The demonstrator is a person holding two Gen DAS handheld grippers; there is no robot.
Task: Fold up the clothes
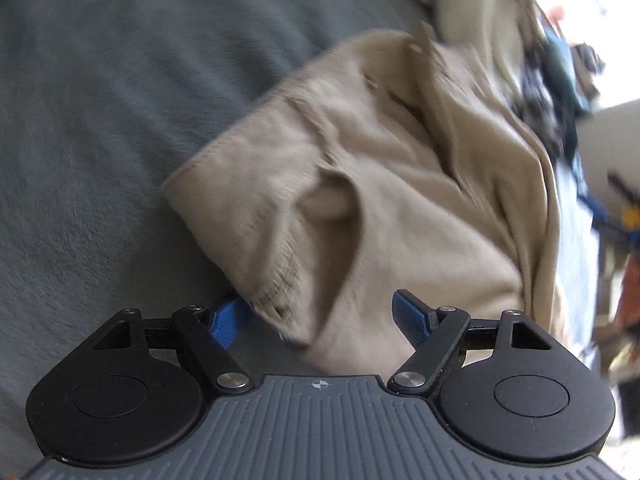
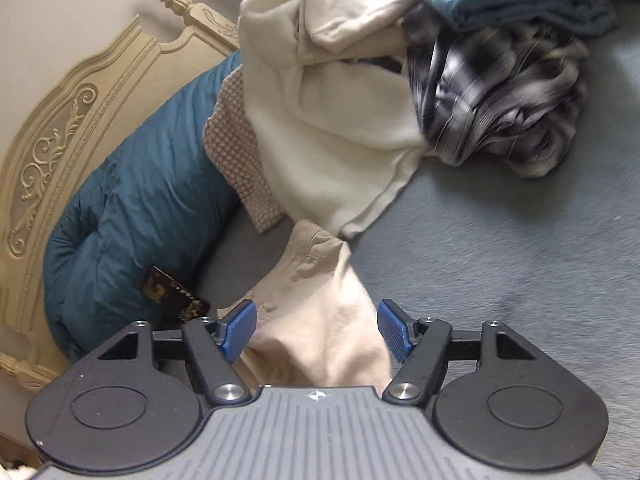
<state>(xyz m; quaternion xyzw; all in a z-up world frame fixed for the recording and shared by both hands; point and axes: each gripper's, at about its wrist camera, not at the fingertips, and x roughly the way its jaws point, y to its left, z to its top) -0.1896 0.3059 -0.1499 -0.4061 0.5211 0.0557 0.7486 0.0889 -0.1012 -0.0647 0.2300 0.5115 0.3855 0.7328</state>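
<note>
A tan garment point(image 1: 360, 184) lies rumpled on the grey-blue bed cover point(image 1: 100, 128), near a pile of other clothes. The left hand-held gripper point(image 1: 320, 320) hovers over its near edge with blue pads spread apart, cloth between them but not pinched. The right hand-held gripper point(image 2: 316, 330) likewise stands apart over the same tan garment point(image 2: 320, 312). Beyond lie a cream top point(image 2: 320, 120), a striped dark garment point(image 2: 500, 92) and a teal quilt point(image 2: 132, 208) against the carved headboard point(image 2: 60, 132).
</note>
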